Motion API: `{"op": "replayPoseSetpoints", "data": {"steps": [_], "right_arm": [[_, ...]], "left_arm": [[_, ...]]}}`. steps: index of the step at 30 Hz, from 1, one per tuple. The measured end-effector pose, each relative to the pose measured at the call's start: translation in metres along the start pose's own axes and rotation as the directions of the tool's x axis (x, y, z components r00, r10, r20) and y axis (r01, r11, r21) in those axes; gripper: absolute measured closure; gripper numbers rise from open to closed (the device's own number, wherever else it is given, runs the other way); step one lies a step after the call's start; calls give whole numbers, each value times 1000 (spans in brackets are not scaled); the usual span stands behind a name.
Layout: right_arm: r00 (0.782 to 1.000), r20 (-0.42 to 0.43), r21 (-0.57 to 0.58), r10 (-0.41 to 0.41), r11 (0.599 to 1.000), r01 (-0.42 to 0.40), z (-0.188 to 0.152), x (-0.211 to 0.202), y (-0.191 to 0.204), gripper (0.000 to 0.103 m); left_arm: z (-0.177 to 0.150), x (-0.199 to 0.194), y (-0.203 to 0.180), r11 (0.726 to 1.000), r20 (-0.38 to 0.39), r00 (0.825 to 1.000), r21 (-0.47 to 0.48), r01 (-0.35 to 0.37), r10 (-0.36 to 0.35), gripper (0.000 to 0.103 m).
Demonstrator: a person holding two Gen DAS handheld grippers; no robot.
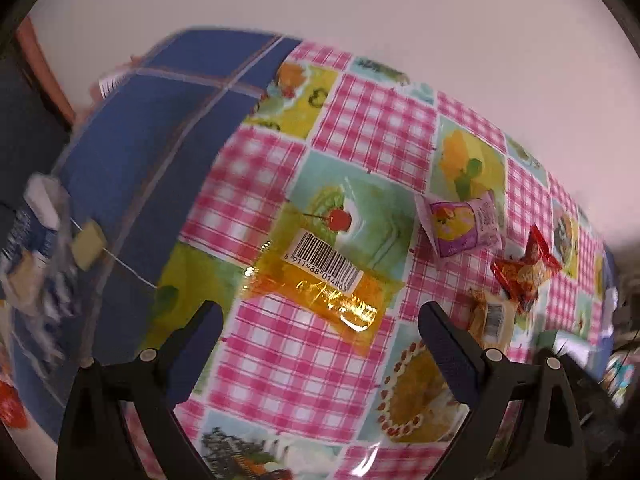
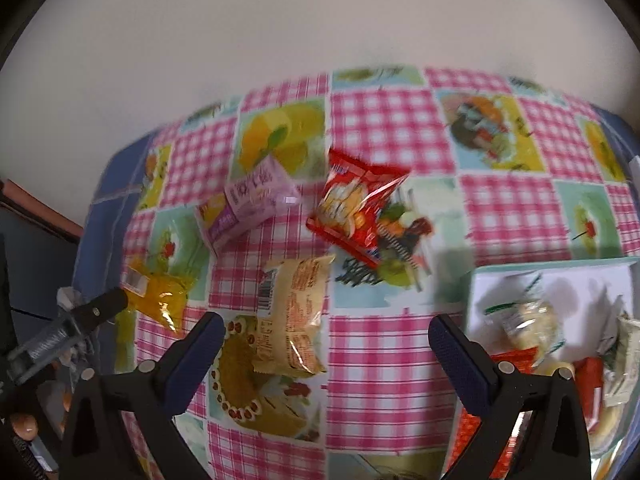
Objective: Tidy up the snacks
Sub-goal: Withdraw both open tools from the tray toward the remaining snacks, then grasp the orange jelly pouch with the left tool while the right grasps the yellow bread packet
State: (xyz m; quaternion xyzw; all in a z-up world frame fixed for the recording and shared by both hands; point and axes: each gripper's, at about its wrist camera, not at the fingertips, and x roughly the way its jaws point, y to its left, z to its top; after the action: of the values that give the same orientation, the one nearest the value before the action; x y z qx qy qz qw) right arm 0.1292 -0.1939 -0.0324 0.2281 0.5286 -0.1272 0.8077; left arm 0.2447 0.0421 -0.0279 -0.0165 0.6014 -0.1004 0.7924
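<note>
Left gripper [image 1: 320,320]: jaws spread wide, nothing between them, hovering over the tablecloth [image 1: 372,128]. Right gripper [image 2: 326,330]: jaws likewise released, empty.

Tablecloth: glossy, pink-and-white check squares alternating with printed dessert and fruit panels; blue border at left edge.

Orange packet [image 1: 320,284]: flat, translucent amber film with bright glare at near end, white barcode label on top, lying diagonally just ahead of the left gripper, roughly centred between its fingers. In right wrist view, same orange packet [image 2: 160,300] seen at far left of cloth, with the tip of the left gripper close beside it.

Purple packet [image 1: 464,224]: small pillow pouch, lilac with yellow-orange picture, crimped ends, right of and beyond the orange one, well apart from it. Print unreadable.

Red packet [image 1: 524,268]: crinkled red film, snack picture on front, near right of the purple one, not touching it.

Beige packet [image 2: 294,316]: cream-tan wrapper with orange text and a barcode at its left end, lying lengthwise just ahead of the right gripper, nearer its left finger; nearest of the four loose items.

White box [image 2: 560,276]: at near right on cloth, open top, holding several wrapped snacks, pale and red; details blurred.
</note>
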Motion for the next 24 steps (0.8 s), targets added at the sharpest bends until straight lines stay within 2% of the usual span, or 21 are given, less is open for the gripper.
{"op": "replayPoseSetpoints", "data": {"steps": [7, 13, 16, 20, 24], "right_arm": [[997, -64, -26, -35, 999, 33, -3, 46, 14, 0], [995, -75, -51, -63, 997, 60, -2, 66, 18, 0], [994, -87, -65, -70, 996, 65, -3, 72, 17, 0], [991, -96, -68, -90, 994, 84, -5, 77, 12, 0], [990, -91, -81, -112, 991, 105, -6, 79, 11, 0]], "left_arm": [[13, 42, 17, 991, -58, 998, -133, 18, -26, 5], [20, 62, 25, 986, -70, 998, -169, -13, 1, 5], [13, 67, 21, 993, -76, 997, -113, -40, 32, 5], [1, 70, 11, 995, -83, 992, 9, -95, 96, 5], [-6, 71, 8, 992, -64, 991, 63, -111, 115, 9]]}}
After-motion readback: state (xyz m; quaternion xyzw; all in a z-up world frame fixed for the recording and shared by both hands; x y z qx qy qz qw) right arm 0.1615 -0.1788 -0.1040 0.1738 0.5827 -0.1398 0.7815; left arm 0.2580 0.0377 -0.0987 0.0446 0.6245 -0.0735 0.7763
